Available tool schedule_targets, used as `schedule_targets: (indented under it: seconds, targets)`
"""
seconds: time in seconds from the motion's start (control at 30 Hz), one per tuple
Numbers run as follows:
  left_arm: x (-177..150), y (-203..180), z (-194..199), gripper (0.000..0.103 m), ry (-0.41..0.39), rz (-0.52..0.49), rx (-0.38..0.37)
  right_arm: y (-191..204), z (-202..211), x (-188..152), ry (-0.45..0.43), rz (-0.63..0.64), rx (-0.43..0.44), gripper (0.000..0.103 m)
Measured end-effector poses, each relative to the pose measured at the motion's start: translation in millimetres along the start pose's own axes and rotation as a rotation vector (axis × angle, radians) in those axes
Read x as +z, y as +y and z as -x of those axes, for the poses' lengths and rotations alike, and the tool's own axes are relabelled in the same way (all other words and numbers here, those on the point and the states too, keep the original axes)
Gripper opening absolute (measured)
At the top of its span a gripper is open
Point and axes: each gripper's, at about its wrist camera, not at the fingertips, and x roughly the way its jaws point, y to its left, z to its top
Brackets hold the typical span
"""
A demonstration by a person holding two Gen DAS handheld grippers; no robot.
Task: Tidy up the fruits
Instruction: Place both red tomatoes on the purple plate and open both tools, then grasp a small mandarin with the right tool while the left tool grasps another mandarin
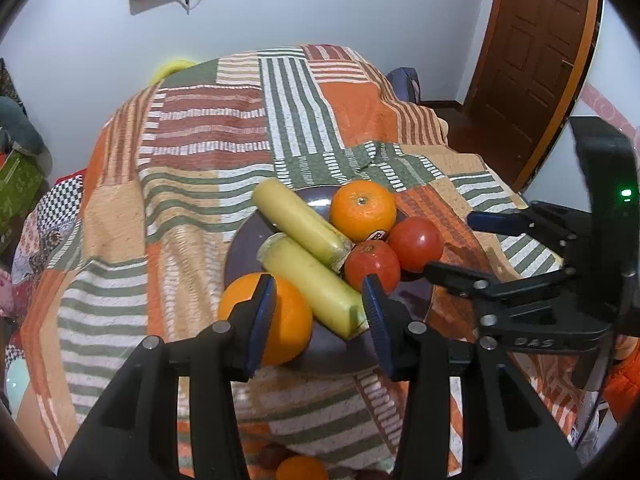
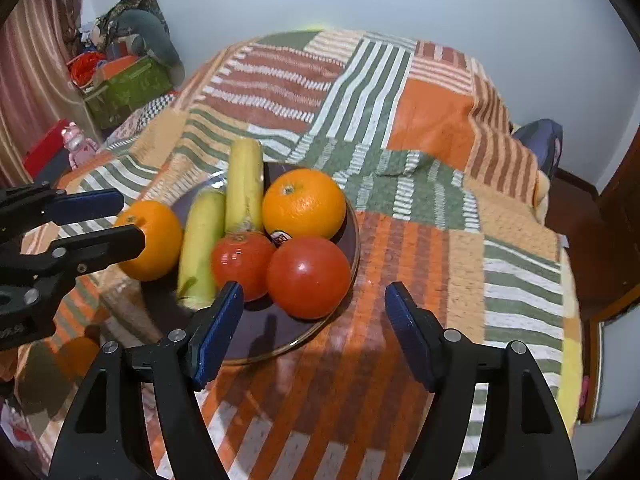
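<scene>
A dark plate [image 1: 320,200] [image 2: 280,340] on the striped cloth holds two bananas [image 1: 296,220] [image 2: 244,184], two tomatoes [image 1: 416,242] [image 2: 308,276] and a stickered orange [image 1: 362,210] [image 2: 304,204]. A second orange [image 1: 288,320] [image 2: 152,240] lies at the plate's left edge. My left gripper [image 1: 320,304] is open just above this orange and the near banana [image 1: 316,288]; it also shows in the right wrist view [image 2: 120,220]. My right gripper [image 2: 314,304] is open and empty, just short of the near tomato; it also shows in the left wrist view [image 1: 452,244].
The patchwork striped cloth [image 2: 420,240] covers a round table with a glass top. A green box [image 2: 128,84] with clutter stands at the far left. A wooden door [image 1: 532,60] is at the right. A blue chair [image 2: 540,144] stands behind the table.
</scene>
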Motion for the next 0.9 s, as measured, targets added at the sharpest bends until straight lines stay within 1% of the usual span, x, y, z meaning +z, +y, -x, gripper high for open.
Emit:
schedule_targets:
  seconds: [0.07,0.13,0.37,0.43,0.63,0.77,0.9]
  targets:
    - [-4,2,9,0.046,-0.006,0.004,0.006,3,12,-1,-0.02,0.003,-0.003,0.07]
    - [-10,4,22,0.051,-0.019,0.008,0.019,8,26,-2,-0.045,0.006,-0.005,0.071]
    - [-32,11,62,0.063,-0.053,0.018,0.049,28,63,-9,-0.113,0.016,0.011,0.071]
    - [-40,14,72,0.068,-0.059,0.024,0.055,35,70,-14,-0.126,0.017,0.023,0.072]
    - [-64,20,91,0.07,-0.044,0.029,0.066,56,82,-29,-0.144,0.033,0.031,0.075]
    - [-80,24,94,0.071,-0.02,0.053,0.054,69,80,-40,-0.13,0.022,0.065,0.075]
    - [-99,26,87,0.071,0.011,0.071,0.047,81,70,-56,-0.092,-0.002,0.104,0.075]
